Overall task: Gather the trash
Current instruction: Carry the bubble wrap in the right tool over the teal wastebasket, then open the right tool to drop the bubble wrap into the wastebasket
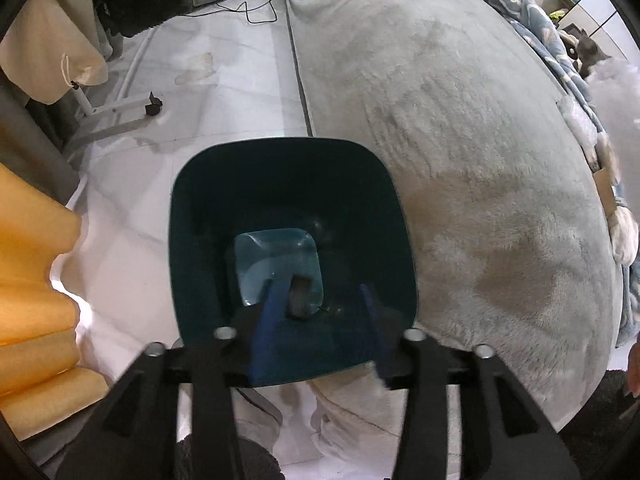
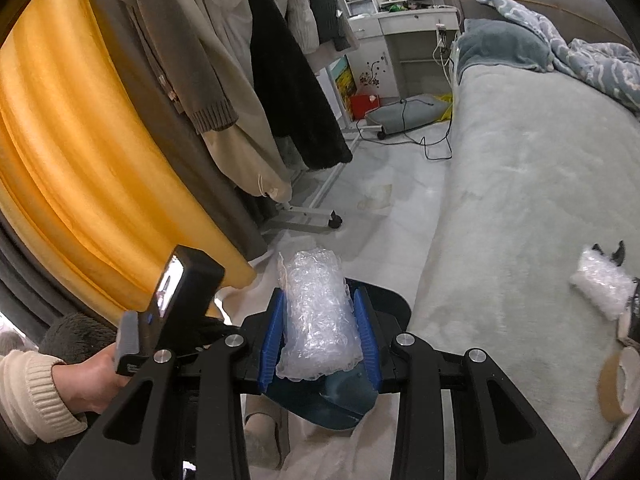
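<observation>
The right claw (image 2: 320, 336) pinches a roll of clear bubble wrap (image 2: 316, 316) between its blue pads. The roll stands nearly upright in the grip, its long axis running away from the camera and up, with its far end rising above the fingertips. Directly beneath it sits a dark teal trash bin (image 2: 384, 304), its rim just behind the roll.

In the left wrist view, the left claw (image 1: 320, 300) points steeply down into the same trash bin (image 1: 288, 184), its blue fingers spread apart with nothing gripped. A small dark scrap (image 1: 298, 294) lies on the lighter bin floor between them.

At the lower left of the right view, a hand (image 2: 92, 380) in a cream knit sleeve grips the black handle of the left tool.

The bin stands on a pale floor (image 2: 384, 236), right beside a bed covered in a grey plush blanket (image 2: 520, 200). On the bed, to the right, lie another wad of bubble wrap (image 2: 600, 284) and rolls of brown tape (image 2: 618, 388). Farther off, coats hang on a white wheeled clothes rack (image 2: 304, 216) before an orange curtain (image 2: 60, 140). A white dresser (image 2: 404, 36) stands at the far wall.
</observation>
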`<state>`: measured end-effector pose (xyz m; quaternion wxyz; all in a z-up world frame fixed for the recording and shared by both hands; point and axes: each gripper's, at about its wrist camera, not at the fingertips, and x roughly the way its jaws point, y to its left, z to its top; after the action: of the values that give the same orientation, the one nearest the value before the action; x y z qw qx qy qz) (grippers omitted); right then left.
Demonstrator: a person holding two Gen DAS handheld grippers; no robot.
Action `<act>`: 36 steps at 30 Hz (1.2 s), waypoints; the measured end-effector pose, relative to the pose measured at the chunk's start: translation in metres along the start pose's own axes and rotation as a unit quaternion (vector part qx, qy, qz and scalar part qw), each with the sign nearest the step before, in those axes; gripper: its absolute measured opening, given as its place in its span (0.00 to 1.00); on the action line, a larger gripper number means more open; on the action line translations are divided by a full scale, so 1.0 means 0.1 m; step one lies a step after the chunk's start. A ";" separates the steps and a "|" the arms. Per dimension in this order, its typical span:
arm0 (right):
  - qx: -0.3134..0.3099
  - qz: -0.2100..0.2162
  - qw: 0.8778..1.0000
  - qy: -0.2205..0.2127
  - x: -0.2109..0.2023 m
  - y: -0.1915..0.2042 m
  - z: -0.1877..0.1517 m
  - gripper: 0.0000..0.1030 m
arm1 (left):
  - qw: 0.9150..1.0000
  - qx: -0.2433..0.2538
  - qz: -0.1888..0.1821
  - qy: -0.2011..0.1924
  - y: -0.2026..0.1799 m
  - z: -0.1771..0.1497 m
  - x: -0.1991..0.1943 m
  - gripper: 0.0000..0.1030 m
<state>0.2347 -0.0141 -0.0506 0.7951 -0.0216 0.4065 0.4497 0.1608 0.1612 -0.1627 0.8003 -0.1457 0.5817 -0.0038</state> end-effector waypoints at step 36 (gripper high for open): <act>-0.001 -0.065 0.980 0.188 1.55 0.19 -0.35 0.35 | 0.971 0.003 0.001 -0.241 0.48 -0.08 -1.35 0.45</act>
<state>0.2401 0.0916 -0.1711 0.7322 -0.1328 0.5455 0.3856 0.1019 0.2292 -0.0506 0.9173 -0.1392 0.3719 0.0302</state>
